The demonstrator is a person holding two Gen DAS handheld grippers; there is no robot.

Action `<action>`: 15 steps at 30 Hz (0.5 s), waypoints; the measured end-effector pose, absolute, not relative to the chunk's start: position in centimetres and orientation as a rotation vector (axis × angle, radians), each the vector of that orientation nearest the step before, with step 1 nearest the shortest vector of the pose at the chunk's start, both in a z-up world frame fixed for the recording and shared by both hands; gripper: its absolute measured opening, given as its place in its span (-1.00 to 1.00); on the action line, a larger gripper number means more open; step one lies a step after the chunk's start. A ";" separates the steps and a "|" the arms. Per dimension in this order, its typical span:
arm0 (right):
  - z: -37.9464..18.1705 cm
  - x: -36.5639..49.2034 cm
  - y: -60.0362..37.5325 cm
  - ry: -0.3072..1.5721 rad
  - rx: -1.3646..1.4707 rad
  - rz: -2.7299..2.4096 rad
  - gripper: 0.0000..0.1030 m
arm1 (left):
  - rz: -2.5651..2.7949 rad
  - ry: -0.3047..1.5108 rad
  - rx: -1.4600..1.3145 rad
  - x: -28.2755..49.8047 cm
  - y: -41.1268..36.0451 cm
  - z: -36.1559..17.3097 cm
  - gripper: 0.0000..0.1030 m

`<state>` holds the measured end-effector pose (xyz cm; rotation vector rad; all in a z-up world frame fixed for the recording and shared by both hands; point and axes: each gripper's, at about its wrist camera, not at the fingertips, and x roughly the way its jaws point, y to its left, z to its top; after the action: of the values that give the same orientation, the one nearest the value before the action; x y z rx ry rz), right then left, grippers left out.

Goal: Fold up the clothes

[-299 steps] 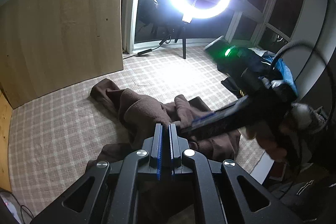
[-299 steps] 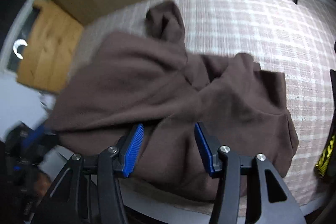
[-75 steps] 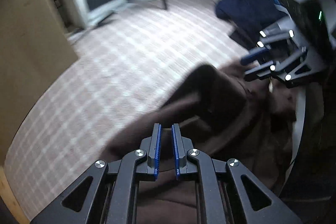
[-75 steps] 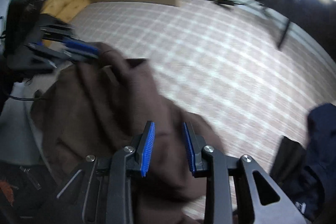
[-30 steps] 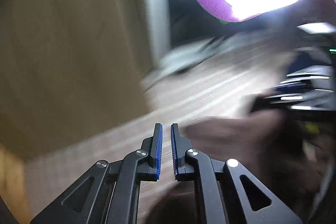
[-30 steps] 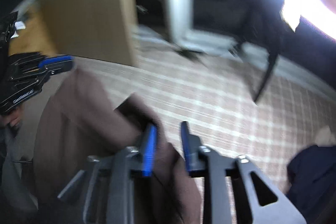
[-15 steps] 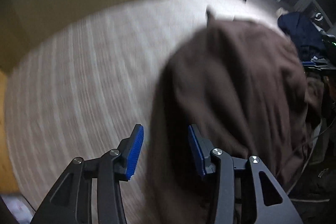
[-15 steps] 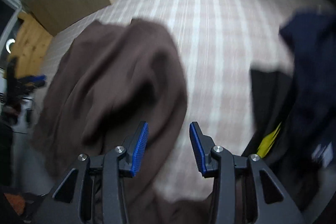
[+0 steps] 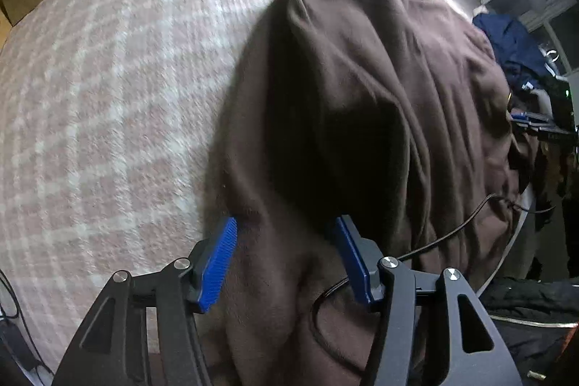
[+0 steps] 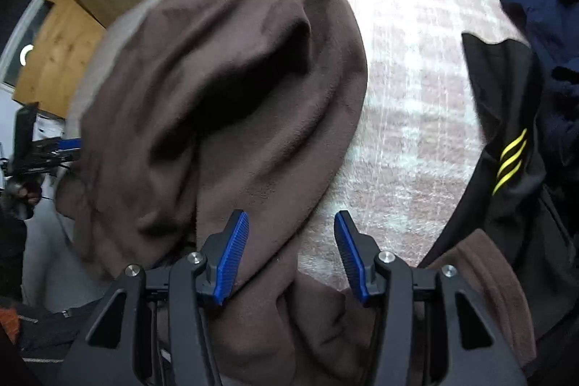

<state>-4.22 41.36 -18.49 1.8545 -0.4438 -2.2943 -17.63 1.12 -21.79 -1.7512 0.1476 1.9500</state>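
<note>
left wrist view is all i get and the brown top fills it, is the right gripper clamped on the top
Observer: No. The right gripper has its fingers opening. The edge of the brown top lies between them, unpinched.
Operator: anything lying to the right of that edge
Observer: Yes, a black garment with three yellow stripes. Bare checked cover shows between it and the top's edge.
Operator: and beyond the black one
Observer: A navy garment is bunched against its far side, at the right edge of the right wrist view.
</note>
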 end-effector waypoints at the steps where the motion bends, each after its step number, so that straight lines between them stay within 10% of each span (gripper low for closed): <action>1: -18.6 -4.2 41.2 -0.454 1.843 -2.289 -0.05 | 1.946 0.152 -1.745 -17.5 1.5 -21.9 -0.21; 3: -18.4 -4.0 40.9 -0.449 1.815 -2.293 -0.28 | 1.951 0.167 -1.740 -17.2 2.1 -22.1 -0.99; 6: -17.5 -3.7 40.6 -0.440 1.782 -2.310 -0.85 | 1.993 0.126 -1.714 -17.3 1.9 -21.1 -0.96; 15: -9.0 -2.0 42.8 -0.290 1.593 -2.620 -0.90 | 2.241 0.176 -1.542 -18.3 -2.2 -13.2 -0.97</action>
<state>-2.03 42.83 -9.00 1.5928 -0.2898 -2.6196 -18.26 -2.17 -13.22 -1.5415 0.1758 2.2408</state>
